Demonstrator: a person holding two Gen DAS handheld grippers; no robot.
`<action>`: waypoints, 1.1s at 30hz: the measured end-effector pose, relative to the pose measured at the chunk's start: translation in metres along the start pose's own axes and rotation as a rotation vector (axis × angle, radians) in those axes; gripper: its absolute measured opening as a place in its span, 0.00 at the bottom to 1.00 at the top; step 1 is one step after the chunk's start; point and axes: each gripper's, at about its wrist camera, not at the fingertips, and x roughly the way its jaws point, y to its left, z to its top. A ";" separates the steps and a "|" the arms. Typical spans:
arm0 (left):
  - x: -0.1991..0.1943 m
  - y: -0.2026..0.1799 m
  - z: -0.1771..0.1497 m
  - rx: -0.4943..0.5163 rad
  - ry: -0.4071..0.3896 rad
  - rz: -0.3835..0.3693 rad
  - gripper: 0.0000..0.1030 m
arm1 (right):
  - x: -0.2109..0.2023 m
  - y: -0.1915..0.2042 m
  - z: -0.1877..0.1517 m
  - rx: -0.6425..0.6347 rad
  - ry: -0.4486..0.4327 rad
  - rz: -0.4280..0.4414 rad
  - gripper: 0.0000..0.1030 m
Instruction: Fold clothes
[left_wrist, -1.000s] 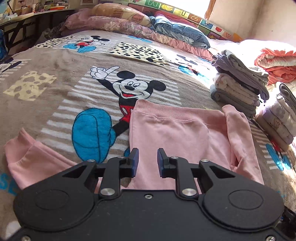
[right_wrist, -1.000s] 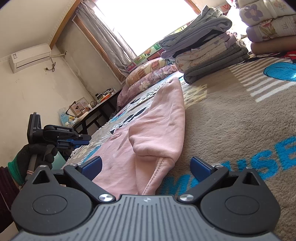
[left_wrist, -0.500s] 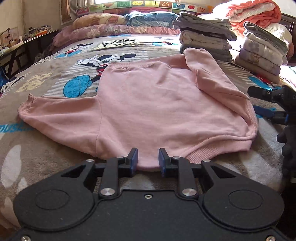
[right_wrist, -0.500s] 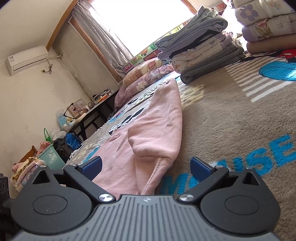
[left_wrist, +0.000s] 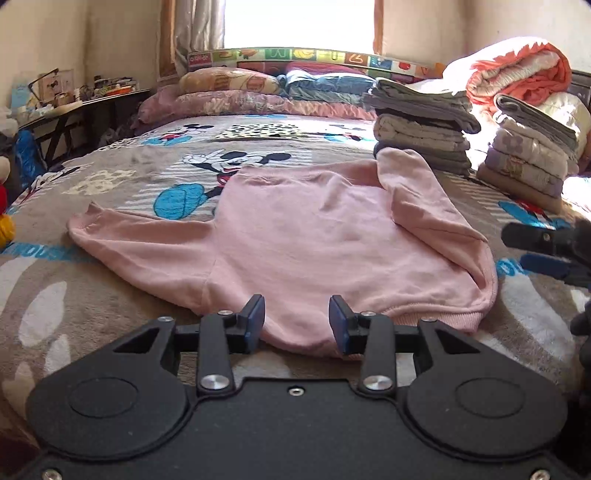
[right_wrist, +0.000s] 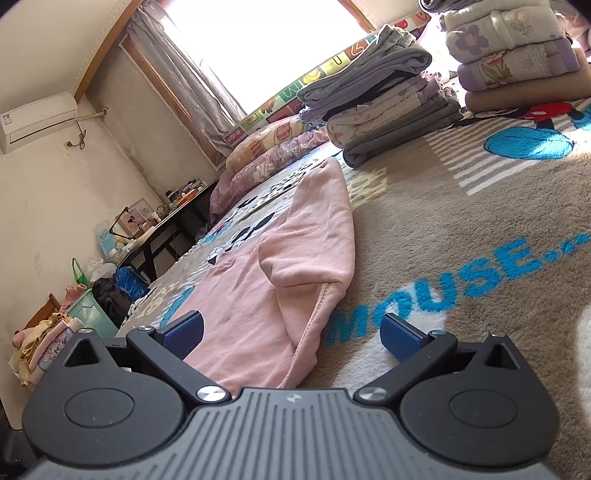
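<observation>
A pink sweatshirt (left_wrist: 317, 236) lies flat on the cartoon-print bed blanket (left_wrist: 110, 184). Its right sleeve is folded over the body and its left sleeve (left_wrist: 140, 230) stretches out to the left. My left gripper (left_wrist: 297, 321) is open just above the near hem, with nothing between its fingers. The right gripper (left_wrist: 546, 251) shows at the right edge of the left wrist view. In the right wrist view the right gripper (right_wrist: 291, 332) is open wide, low over the blanket, with the sweatshirt's folded edge (right_wrist: 310, 295) lying between its blue pads but not held.
Stacks of folded clothes (left_wrist: 421, 125) and folded quilts (left_wrist: 528, 155) stand at the back right of the bed. Pillows (left_wrist: 229, 81) line the headboard. A dark desk (left_wrist: 74, 107) and bags stand off the bed's left side.
The left gripper pulled back to the sweatshirt's near hem and its jaws opened wider. The right gripper stayed open and shifted slightly along the folded edge.
</observation>
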 end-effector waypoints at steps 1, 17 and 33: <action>0.002 0.011 0.005 -0.046 -0.005 0.001 0.36 | -0.003 0.010 0.000 -0.049 -0.005 -0.003 0.98; 0.042 0.092 -0.007 -0.221 0.031 -0.004 0.38 | -0.001 0.118 -0.044 -0.534 0.073 0.080 0.82; 0.059 0.233 0.022 -0.705 -0.096 0.095 0.22 | 0.105 0.218 -0.096 -0.798 0.361 0.267 0.73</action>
